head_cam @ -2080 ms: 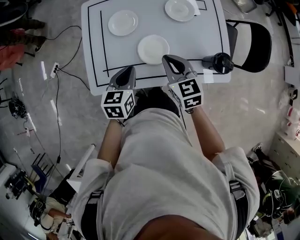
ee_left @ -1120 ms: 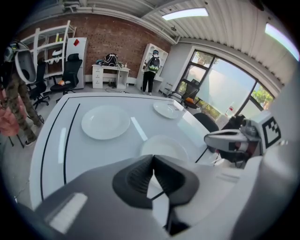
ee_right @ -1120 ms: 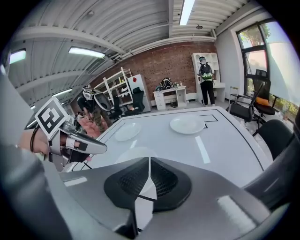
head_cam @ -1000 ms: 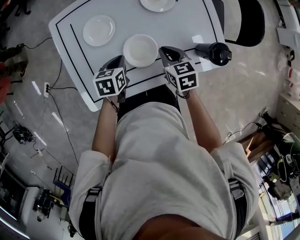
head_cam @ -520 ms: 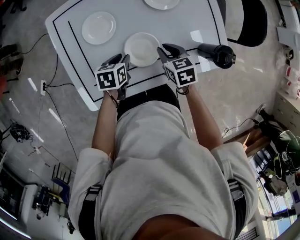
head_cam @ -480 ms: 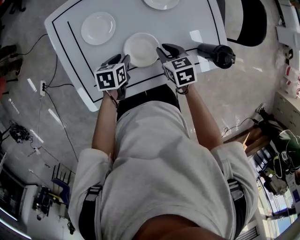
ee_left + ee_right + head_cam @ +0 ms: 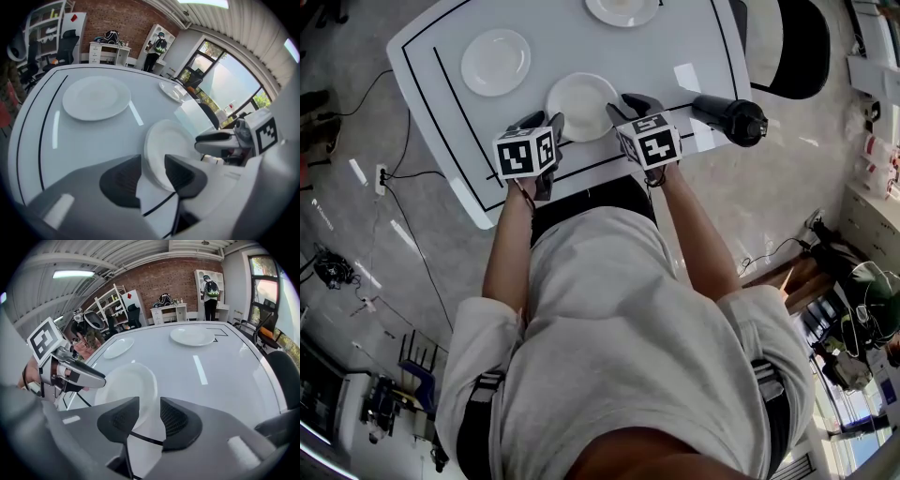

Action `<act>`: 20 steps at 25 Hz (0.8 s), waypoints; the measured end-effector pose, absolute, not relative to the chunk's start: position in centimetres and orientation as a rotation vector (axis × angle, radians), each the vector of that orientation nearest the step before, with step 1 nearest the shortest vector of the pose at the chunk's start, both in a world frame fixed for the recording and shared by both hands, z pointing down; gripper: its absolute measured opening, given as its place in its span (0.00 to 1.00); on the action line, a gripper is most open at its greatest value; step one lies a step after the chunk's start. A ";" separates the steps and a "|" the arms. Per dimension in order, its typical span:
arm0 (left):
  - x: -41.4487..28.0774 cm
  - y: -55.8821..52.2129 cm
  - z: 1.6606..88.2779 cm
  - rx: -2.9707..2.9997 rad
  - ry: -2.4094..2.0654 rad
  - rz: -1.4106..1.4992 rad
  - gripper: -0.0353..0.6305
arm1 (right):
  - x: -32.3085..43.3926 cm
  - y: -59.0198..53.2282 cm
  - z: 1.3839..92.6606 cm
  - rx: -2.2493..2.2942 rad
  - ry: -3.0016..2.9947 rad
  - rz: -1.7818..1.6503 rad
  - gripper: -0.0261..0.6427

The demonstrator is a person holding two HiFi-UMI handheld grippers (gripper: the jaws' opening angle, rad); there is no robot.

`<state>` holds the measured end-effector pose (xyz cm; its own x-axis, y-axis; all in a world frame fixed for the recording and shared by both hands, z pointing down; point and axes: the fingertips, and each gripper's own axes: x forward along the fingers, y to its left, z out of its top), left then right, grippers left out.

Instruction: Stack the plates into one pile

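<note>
Three white plates on the white table (image 7: 675, 47), well apart, not yet in one pile. Nearest plate (image 7: 581, 101) right between the left tongs (image 7: 152, 159) and the right tongs (image 7: 150, 400), with its rim seen through the gap of the jaws on each side; hard to tell whether already between the pads or only beyond them. Both tongs released, having just been opening wide, with no pad pressing on the rim. Second plate (image 7: 495, 62) farther out, ahead of the left tongs and to their outer side. Third plate (image 7: 622, 9) far ahead of the right tongs, at the far edge. Looks like glazed ceramic: stiff, probably a little heavy, smooth and so slippery in hard jaws, and easy to chip or break if dropped. Best to take at the raised rim, on two opposite sides, one of the tongs on each, and to keep level during lifting. No brand, no label, no readable writing on plates or table; only black lines (image 7: 450, 94) on the tabletop and black-and-white square markers on the cubes (image 7: 525, 152) of the tongs.
</note>
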<state>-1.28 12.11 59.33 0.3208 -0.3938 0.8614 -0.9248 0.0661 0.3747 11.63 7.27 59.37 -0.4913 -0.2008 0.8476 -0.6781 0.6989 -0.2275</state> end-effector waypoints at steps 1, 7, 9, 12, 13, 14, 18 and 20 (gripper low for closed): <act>-1.2 12.1 59.4 1.526 -1.250 0.637 0.29 | 11.6 7.3 59.6 0.667 -2.034 0.706 0.25; -0.6 11.8 59.4 1.541 -1.223 0.655 0.25 | 11.5 7.3 59.9 0.676 -2.003 0.707 0.22; -0.5 11.8 59.4 1.538 -1.224 0.649 0.25 | 11.5 7.3 59.8 0.676 -1.999 0.702 0.21; -0.6 12.0 59.4 1.529 -1.218 0.640 0.25 | 11.4 6.9 59.3 0.684 -2.007 0.690 0.18; -0.6 12.0 59.3 1.526 -1.217 0.638 0.25 | 11.3 6.7 59.1 0.687 -2.012 0.683 0.17; -0.7 11.9 59.2 1.525 -1.218 0.637 0.25 | 11.1 6.4 58.8 0.690 -2.016 0.675 0.17; -1.0 11.7 58.5 1.526 -1.254 0.622 0.25 | 10.6 5.8 58.1 0.689 -2.034 0.639 0.16; -1.4 11.7 58.1 1.525 -1.269 0.612 0.25 | 10.1 5.6 57.7 0.688 -2.050 0.629 0.16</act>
